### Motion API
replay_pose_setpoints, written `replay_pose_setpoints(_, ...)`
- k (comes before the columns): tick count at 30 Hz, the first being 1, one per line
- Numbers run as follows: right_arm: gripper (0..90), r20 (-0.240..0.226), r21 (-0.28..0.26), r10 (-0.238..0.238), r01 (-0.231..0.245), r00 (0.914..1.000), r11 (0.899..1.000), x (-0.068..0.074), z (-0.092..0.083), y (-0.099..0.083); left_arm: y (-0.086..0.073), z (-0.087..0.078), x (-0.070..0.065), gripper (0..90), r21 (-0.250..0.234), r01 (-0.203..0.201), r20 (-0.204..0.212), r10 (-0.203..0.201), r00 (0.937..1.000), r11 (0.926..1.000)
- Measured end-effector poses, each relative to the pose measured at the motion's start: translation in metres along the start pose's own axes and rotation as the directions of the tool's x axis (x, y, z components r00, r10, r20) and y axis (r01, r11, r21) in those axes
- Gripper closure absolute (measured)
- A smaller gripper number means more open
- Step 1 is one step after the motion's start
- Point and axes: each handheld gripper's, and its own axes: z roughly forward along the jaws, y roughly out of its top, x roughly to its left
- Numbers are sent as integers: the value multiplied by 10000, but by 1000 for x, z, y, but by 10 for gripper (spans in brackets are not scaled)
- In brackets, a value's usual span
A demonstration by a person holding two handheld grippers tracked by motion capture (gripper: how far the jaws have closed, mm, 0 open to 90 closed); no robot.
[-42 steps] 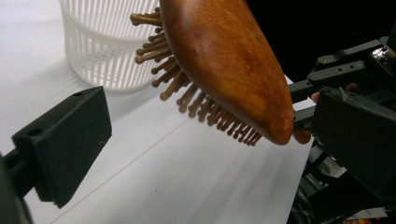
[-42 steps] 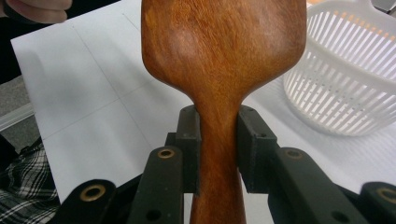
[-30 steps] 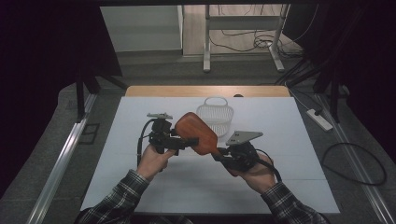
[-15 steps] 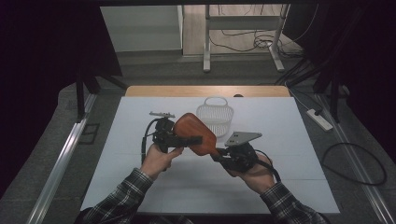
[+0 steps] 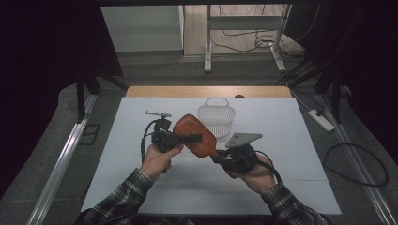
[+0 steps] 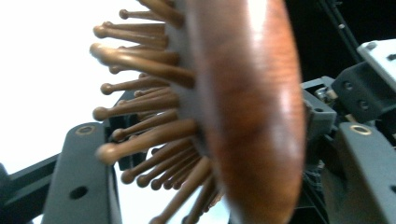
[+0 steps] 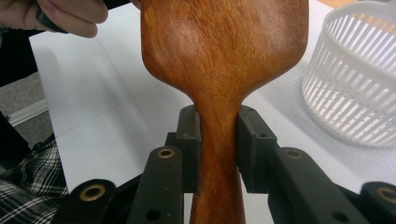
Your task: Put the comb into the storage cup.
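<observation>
A brown wooden hairbrush (image 5: 195, 136) hangs above the white table, its smooth back up and its handle toward the right hand. My right gripper (image 5: 220, 157) is shut on the handle; in the right gripper view both pads (image 7: 189, 140) clamp the narrow neck of the hairbrush (image 7: 224, 51). My left gripper (image 5: 197, 138) reaches across the head from the left and its jaws have just been closing. In the left gripper view the head of the hairbrush (image 6: 247, 116) sits between them, bristles against one jaw, the back against the other.
A white slatted basket (image 5: 216, 117) with a handle stands on the table just behind the brush and appears as the basket (image 7: 355, 84) at the right gripper view's right. The white table top (image 5: 291, 187) has bare room around both hands. Cables lie on the floor beyond.
The left gripper's jaws have come together on the brush head. The right hand and the brush have stayed where they were.
</observation>
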Motion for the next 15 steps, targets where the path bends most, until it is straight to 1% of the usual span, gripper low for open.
replay_pose_setpoints(2, 722, -30, 57, -28, 29, 10000, 10000, 0, 1, -1, 0, -1, 3, 411, -96, 226, 335, -223, 9992, 9997)
replay_pose_setpoints(3, 722, -53, 84, -46, 47, 10000, 10000, 0, 2, -2, 0, -2, 3, 434, -75, 276, 497, -272, 9984, 9996)
replay_pose_setpoints(5, 722, -52, 166, -108, 109, 9999, 9998, 1, 4, -2, 0, -2, 2, 464, -18, 170, 564, -169, 9983, 9999)
replay_pose_setpoints(7, 722, -46, 274, -130, 131, 9999, 9995, 1, 6, -3, 0, -2, -1, 497, 20, -11, 525, 10, 9986, 10000)
replay_pose_setpoints(9, 722, 33, 388, -252, 251, 9997, 9989, 2, 8, -3, 0, -3, -5, 525, 81, -205, 372, 202, 9991, 9998)
replay_pose_setpoints(13, 715, 49, 409, -301, 298, 9995, 9987, 2, 10, -2, 0, -3, -7, 555, 57, -342, 361, 340, 9988, 9994)
replay_pose_setpoints(15, 708, 156, 385, -434, 428, 9989, 9983, 3, 10, -2, 1, -4, -9, 561, 94, -504, 273, 501, 9984, 9987)
